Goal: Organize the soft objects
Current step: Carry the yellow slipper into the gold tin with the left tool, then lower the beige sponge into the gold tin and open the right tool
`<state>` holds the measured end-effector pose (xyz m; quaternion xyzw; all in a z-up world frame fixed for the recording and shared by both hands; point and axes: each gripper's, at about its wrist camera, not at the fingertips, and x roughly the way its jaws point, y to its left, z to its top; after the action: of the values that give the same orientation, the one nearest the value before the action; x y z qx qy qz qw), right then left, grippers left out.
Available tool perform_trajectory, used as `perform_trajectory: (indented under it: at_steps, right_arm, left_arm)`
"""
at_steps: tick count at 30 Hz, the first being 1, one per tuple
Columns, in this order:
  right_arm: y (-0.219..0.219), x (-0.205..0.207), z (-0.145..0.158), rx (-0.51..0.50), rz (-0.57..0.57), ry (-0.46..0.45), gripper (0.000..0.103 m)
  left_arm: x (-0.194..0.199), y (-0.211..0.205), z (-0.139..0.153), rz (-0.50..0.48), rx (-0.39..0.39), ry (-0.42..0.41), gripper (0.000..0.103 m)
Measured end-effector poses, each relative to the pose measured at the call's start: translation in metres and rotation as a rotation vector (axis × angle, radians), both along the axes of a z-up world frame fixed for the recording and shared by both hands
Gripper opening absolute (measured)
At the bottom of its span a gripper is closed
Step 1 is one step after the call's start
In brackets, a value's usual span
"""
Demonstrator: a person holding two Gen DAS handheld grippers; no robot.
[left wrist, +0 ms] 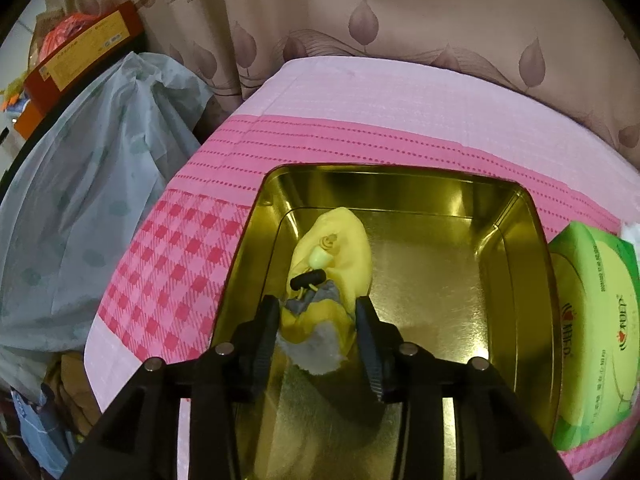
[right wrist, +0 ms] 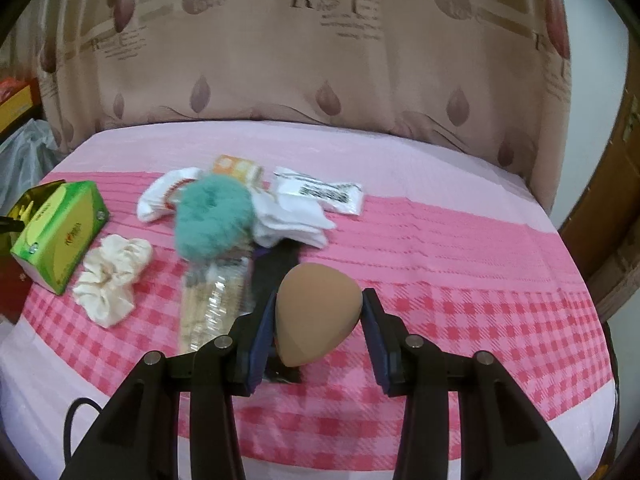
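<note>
1. The left gripper (left wrist: pixel 316 316) hangs over the gold tin (left wrist: pixel 400 184), jaws apart around yellow socks (left wrist: pixel 332 240) lying inside: drop-off step.
2. The right gripper (right wrist: pixel 320 312) clamps the tan sponge (right wrist: pixel 316 312) above the pink cloth (right wrist: pixel 460 240).
3. Next, carry the sponge left to the tin.

One gold tin (left wrist: pixel 516 248), one yellow sock pair (left wrist: pixel 332 264) in it, one green tissue pack (right wrist: pixel 60 232), one cream scrunchie (right wrist: pixel 110 284), one teal fluffy scrunchie (right wrist: pixel 214 216), one tan makeup sponge (right wrist: pixel 314 312), one clear plastic packet (right wrist: pixel 212 304), two grippers, left (left wrist: pixel 318 312) and right (right wrist: pixel 320 308).
</note>
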<state>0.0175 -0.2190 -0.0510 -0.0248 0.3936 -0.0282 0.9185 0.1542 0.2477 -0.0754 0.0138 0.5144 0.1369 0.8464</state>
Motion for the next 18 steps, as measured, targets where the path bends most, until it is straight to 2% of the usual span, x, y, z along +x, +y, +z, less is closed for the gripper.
perform_trajectory:
  at_steps: [9,18]
  right_arm:
    - [0.056,0.013,0.025,-0.018,0.123,-0.046,0.039]
    - [0.116,0.027,0.04,0.018,0.262,-0.064,0.039]
  left_arm:
    - [-0.012,0.008,0.02,0.023,-0.057,-0.09,0.046]
    - [-0.018,0.01,0.027,0.035,-0.074,-0.108,0.046]
